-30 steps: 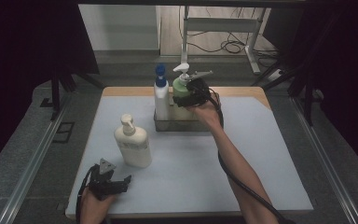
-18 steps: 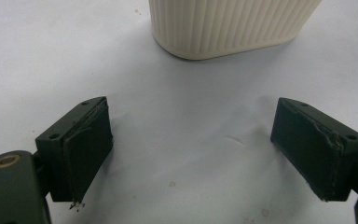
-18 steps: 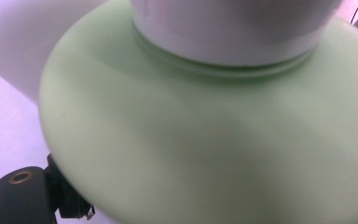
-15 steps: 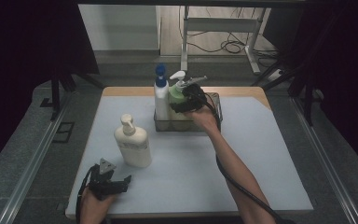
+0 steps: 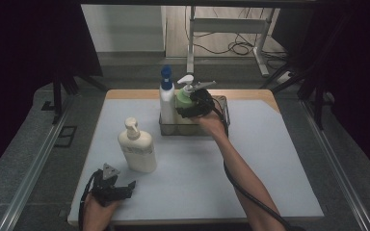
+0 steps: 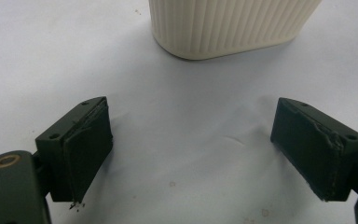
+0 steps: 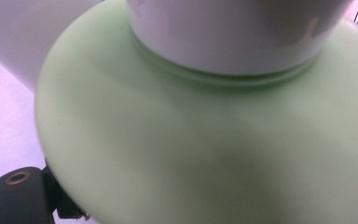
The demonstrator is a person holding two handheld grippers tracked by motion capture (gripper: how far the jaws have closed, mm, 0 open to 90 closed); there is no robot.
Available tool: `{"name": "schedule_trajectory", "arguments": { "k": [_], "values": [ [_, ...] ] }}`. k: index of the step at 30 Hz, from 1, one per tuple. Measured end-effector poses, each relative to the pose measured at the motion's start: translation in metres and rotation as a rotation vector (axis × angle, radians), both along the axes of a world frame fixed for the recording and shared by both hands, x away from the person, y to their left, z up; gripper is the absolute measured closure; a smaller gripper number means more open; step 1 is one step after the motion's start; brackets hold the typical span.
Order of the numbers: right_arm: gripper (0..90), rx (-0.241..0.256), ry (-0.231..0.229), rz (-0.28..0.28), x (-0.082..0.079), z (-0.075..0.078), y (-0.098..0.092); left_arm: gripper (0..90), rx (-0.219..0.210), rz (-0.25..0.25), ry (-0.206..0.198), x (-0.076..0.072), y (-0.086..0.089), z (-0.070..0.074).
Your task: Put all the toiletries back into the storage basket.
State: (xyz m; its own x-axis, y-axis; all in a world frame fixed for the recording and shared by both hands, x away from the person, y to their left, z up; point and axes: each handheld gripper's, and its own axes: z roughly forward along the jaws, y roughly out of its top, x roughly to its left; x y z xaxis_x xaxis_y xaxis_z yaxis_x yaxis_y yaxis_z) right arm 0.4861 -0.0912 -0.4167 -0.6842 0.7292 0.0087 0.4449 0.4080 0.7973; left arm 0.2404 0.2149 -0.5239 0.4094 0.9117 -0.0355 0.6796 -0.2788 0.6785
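The right hand-held gripper (image 5: 189, 107) is at the far middle of the counter (image 5: 270, 159), reaching into a dark wire basket (image 5: 224, 108) where it is pressed up against a pale green pump bottle (image 5: 183, 100). In the right gripper view the green shoulder of that bottle (image 7: 191, 149) and its white collar sit right against the camera, with one black jaw showing at the lower left beside the bottle; the other jaw is hidden, so I cannot tell for sure whether the hand-held gripper is pinching the bottle or merely lying against it. The green bottle stands upright in the basket, its white pump head above the gripper, and a white bottle with a blue cap (image 5: 166, 98) stands just beside it at the basket's left end. The left hand-held gripper (image 5: 118, 188) rests low at the near left corner of the counter, its jaws spread wide with bare counter surface between them and nothing held. Near it, a little farther in, a cream pump bottle (image 5: 137, 147) stands upright on the counter; in the left gripper view its ribbed base (image 6: 228, 25) is ahead of the open jaws and apart from them. The cream bottle is well apart from the basket.
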Motion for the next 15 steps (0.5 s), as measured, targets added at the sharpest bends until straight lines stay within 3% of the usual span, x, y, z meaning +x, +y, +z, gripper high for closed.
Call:
{"name": "schedule_trajectory", "arguments": {
  "k": [8, 10, 15],
  "values": [
    [7.5, 0.004, -0.008, 0.000, -0.001, -0.001, -0.001, 12.1, 0.000, 0.000, 0.000, 0.000, 0.000, 0.000],
    [2.2, -0.009, -0.019, 0.005, -0.003, 0.000, -0.002, 12.1, -0.001, 0.000, -0.001, 0.000, 0.000, 0.000],
    [1.1, -0.005, -0.039, 0.025, -0.015, 0.004, -0.008, 12.1, -0.001, 0.000, -0.001, 0.000, 0.000, 0.000]
  ]
}}
